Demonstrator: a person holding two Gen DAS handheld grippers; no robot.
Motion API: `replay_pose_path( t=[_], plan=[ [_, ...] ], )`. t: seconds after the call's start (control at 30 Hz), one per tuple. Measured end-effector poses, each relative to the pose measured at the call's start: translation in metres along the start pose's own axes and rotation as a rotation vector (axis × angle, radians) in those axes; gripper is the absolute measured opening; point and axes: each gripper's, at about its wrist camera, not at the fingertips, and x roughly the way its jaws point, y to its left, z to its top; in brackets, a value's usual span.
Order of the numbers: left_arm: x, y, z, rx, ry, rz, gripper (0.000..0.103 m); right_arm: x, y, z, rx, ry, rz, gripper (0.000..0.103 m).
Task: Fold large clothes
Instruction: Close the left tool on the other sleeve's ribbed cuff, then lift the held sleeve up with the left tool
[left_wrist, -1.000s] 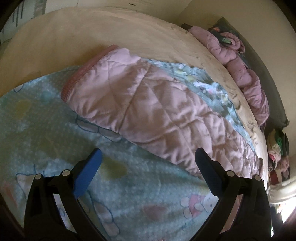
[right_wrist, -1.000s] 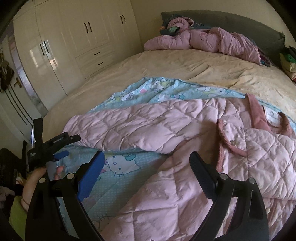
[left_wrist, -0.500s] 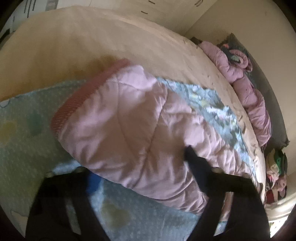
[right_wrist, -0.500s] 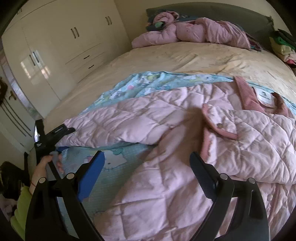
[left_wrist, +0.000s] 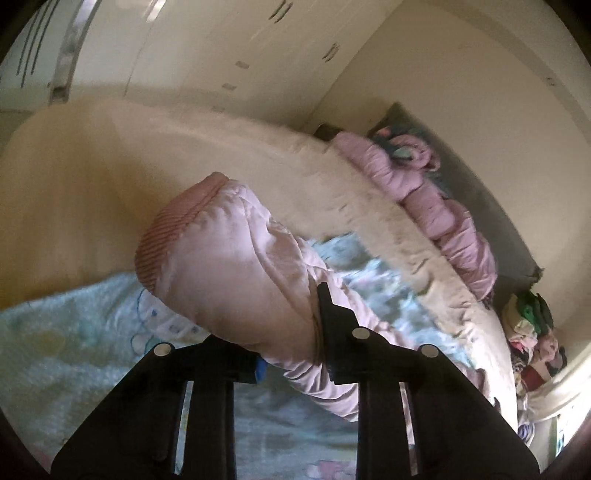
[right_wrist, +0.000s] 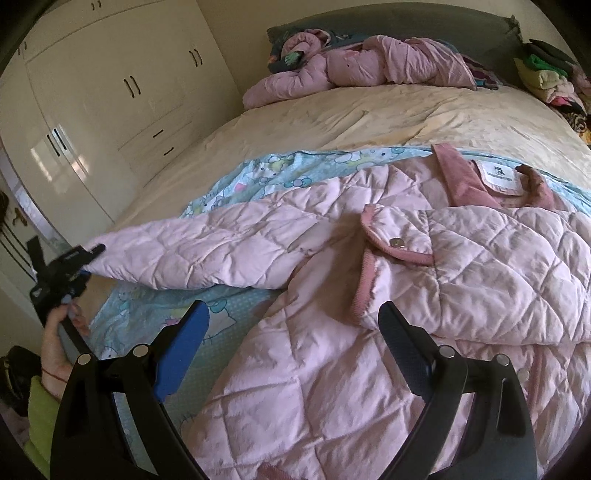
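A pink quilted jacket (right_wrist: 480, 266) lies spread on a light blue cartoon blanket (right_wrist: 280, 173) on the bed. Its sleeve (right_wrist: 192, 254) stretches to the left, and my left gripper (right_wrist: 88, 258) holds the sleeve's end raised off the blanket. In the left wrist view the sleeve (left_wrist: 229, 266) with its ribbed cuff (left_wrist: 173, 225) sits between the closing jaws of my left gripper (left_wrist: 291, 332), pinched. My right gripper (right_wrist: 293, 310) hovers open above the jacket's body, below the flap with a snap button (right_wrist: 397, 242), with nothing between its fingers.
The beige bed cover (right_wrist: 369, 110) runs back to a grey headboard, where a second pink garment (right_wrist: 369, 62) lies crumpled. Folded clothes (right_wrist: 550, 77) are piled at the far right. White wardrobes (right_wrist: 110, 92) stand to the left. A hand (right_wrist: 55, 354) with a green sleeve holds the left gripper.
My left gripper went from wide open over the blanket to closing on the sleeve's end and lifted it. The right gripper slid sideways over the jacket, still open.
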Motion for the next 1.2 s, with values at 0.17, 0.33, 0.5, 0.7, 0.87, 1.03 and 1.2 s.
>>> replay_pose_path(
  t=[0.17,0.33,0.5,0.7,0.87,1.03,1.2],
  plan=[
    [-0.031,-0.024,0.005,0.035,-0.047,-0.061,0.013,-0.017,-0.014,-0.002,0.018,-0.026,-0.015,0.092],
    [-0.054,-0.043,0.003,0.063,-0.073,-0.104,0.012,-0.035,-0.03,-0.008,0.044,-0.044,-0.028,0.092],
    [-0.073,-0.064,0.001,0.091,-0.093,-0.131,0.011,-0.059,-0.048,-0.015,0.057,-0.06,-0.046,0.092],
    [-0.091,-0.097,0.0,0.123,-0.115,-0.155,0.01,-0.092,-0.078,-0.021,0.102,-0.103,-0.062,0.092],
    [-0.106,-0.128,-0.006,0.161,-0.13,-0.17,0.009,-0.122,-0.105,-0.028,0.145,-0.139,-0.068,0.092],
    [-0.12,-0.16,-0.016,0.218,-0.144,-0.188,0.008,-0.145,-0.13,-0.035,0.19,-0.168,-0.068,0.092],
    [-0.131,-0.191,-0.027,0.268,-0.151,-0.212,0.007,-0.165,-0.149,-0.04,0.226,-0.194,-0.055,0.092]
  ],
)
